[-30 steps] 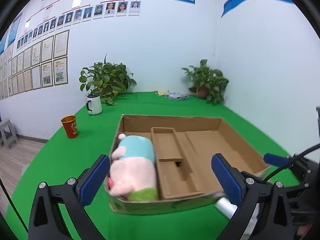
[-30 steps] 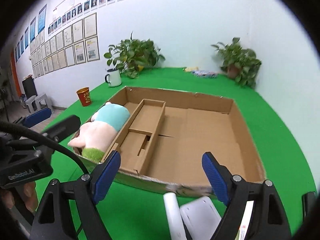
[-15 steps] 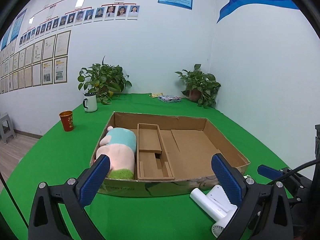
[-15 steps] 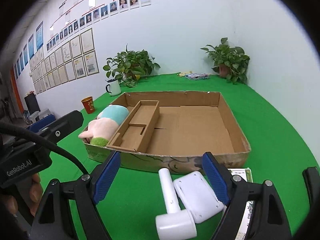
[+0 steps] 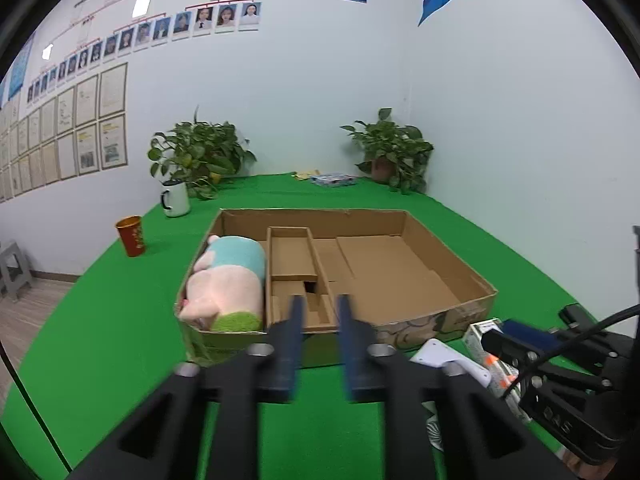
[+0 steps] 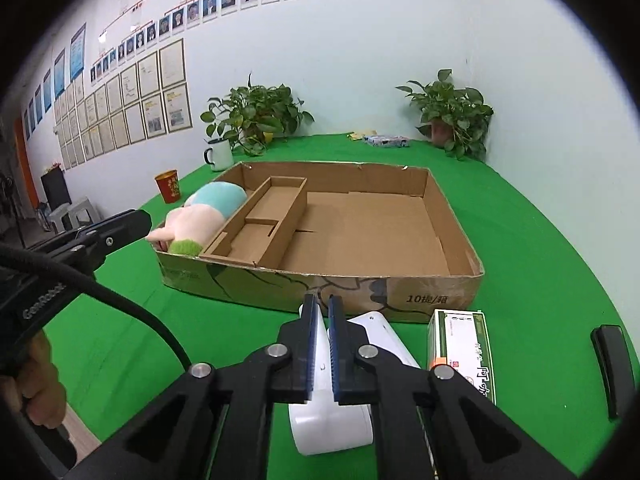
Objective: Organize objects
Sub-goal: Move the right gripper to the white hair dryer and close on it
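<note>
A shallow cardboard box point(image 5: 472, 280) point(image 6: 452, 284) with inner dividers sits on the green table. A pink, teal and green plush toy point(image 5: 228, 284) point(image 6: 200, 216) lies in its left compartment. A white handheld device point(image 6: 332, 420) point(image 5: 448, 360) lies on the table in front of the box. My right gripper point(image 6: 324, 344) is nearly closed above it; I cannot tell if it touches it. My left gripper point(image 5: 318, 344) is nearly closed and empty, in front of the box's near wall.
A green-and-white carton point(image 6: 464, 348) lies right of the white device, and a black object point(image 6: 612, 368) further right. A red cup point(image 5: 130, 236), a white mug point(image 5: 175, 199), two potted plants point(image 5: 200, 156) and small packets point(image 5: 332, 179) stand behind.
Both grippers have gone from wide open to nearly closed. Both have pulled back from the box, and the right one now hangs over the white device.
</note>
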### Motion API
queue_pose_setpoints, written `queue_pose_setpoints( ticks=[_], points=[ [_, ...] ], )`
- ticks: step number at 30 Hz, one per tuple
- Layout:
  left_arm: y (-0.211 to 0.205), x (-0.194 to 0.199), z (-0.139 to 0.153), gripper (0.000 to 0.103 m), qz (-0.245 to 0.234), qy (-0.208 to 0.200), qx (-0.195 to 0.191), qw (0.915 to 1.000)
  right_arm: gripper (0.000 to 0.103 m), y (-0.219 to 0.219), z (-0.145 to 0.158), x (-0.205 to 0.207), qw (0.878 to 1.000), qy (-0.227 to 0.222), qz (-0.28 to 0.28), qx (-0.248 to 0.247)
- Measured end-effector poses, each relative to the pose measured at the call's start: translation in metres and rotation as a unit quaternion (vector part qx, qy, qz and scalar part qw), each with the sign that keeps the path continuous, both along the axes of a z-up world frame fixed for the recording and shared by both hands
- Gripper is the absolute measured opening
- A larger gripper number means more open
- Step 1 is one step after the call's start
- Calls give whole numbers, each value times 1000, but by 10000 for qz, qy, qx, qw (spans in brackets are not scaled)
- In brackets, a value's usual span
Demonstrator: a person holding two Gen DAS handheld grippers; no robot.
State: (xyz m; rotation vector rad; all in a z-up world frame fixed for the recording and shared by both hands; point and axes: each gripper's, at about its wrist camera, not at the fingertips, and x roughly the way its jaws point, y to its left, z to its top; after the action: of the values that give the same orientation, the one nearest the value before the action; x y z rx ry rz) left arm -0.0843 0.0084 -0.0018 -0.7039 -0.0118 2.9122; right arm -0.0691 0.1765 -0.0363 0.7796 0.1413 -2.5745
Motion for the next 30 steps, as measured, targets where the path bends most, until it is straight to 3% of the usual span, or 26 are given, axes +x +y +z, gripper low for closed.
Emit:
queue_pose_setpoints(
  ticks=[1, 2, 3, 5, 10, 15, 21, 27, 30],
  points=[
    [0, 1, 0, 96, 80, -9, -16, 10000, 47, 2, 1, 2, 10000, 46, -25, 3],
    [-2, 2, 1, 101, 164, 44, 19, 9999, 85, 4, 2, 4, 9999, 112, -41, -14],
    [-5, 5, 1, 101, 249, 162, 96, 9995, 93, 7, 3, 7, 9997, 224, -51, -109],
    [-7, 3, 1, 102, 250, 70, 49, 9997, 94, 11, 6, 12, 9991, 334, -11, -254],
    [-9, -1, -11, 102, 189, -169, -101, 9996, 94, 20, 3, 6, 9992, 96, 62, -386],
    [-23, -16, -36, 102, 72, -835, 28, 9965, 94, 27, -14, 12, 9967, -345, 673, -289],
    [-31, -27, -73, 102, -196, -1554, 628, 9857, 94, 17, -55, 31, 9912, -901, 965, 112],
    [-27, -36, -87, 102, -394, -1759, 905, 9794, 89, 4, -65, 19, 9925, -855, 721, 495],
    [-26, -41, -93, 102, -450, -1881, 1031, 9757, 79, 0, -74, 7, 9909, -1029, 589, 629]
  ],
)
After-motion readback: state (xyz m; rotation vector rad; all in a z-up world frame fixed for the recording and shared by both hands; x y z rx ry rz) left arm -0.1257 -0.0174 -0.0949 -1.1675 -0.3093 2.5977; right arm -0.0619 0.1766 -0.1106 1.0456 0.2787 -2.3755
